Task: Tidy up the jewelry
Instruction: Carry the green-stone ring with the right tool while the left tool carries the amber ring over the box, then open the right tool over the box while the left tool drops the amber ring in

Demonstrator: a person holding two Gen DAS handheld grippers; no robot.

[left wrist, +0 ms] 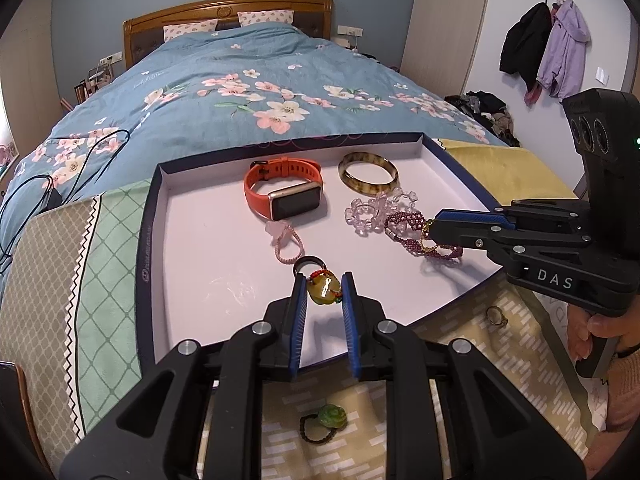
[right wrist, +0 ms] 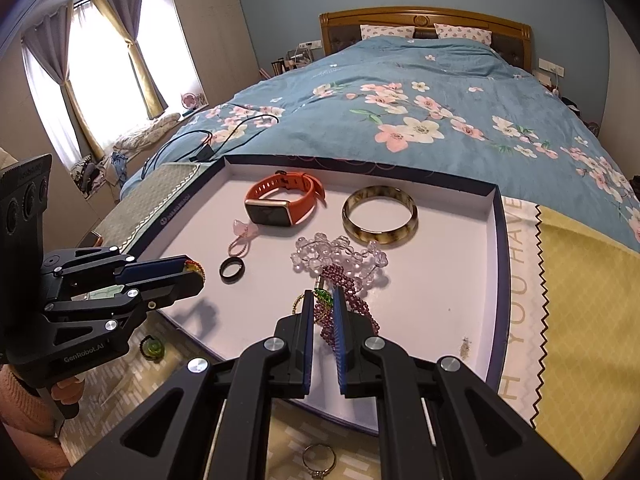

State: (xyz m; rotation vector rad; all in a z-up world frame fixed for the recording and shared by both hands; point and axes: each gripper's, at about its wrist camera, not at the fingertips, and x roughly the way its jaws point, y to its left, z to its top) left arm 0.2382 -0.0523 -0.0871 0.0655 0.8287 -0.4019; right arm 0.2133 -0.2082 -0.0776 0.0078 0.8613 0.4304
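Note:
A white tray with a dark rim (left wrist: 192, 248) (right wrist: 448, 280) lies on the bed's foot. In it are an orange watch (left wrist: 288, 192) (right wrist: 280, 200), a brown bangle (left wrist: 368, 176) (right wrist: 380, 216), a clear bead bracelet (left wrist: 372, 212) (right wrist: 340, 256), a purple bead bracelet (left wrist: 412, 228) (right wrist: 352, 304), a pink cord charm (left wrist: 284, 240) (right wrist: 240, 236) and a black ring (left wrist: 306, 266) (right wrist: 232, 269). My left gripper (left wrist: 324, 288) (right wrist: 196, 270) is shut on a yellow stone pendant (left wrist: 323, 289) above the tray. My right gripper (right wrist: 323, 300) (left wrist: 430, 234) is shut on a gold chain with green stones (right wrist: 322, 296), over the purple bracelet.
On the patterned cloth in front of the tray lie a green stone ring (left wrist: 330, 418) (right wrist: 153, 347) and a gold ring (left wrist: 496, 316) (right wrist: 318, 460). A black cable (left wrist: 48, 184) lies on the blue floral quilt (left wrist: 240, 92). Coats (left wrist: 544, 48) hang on the right wall.

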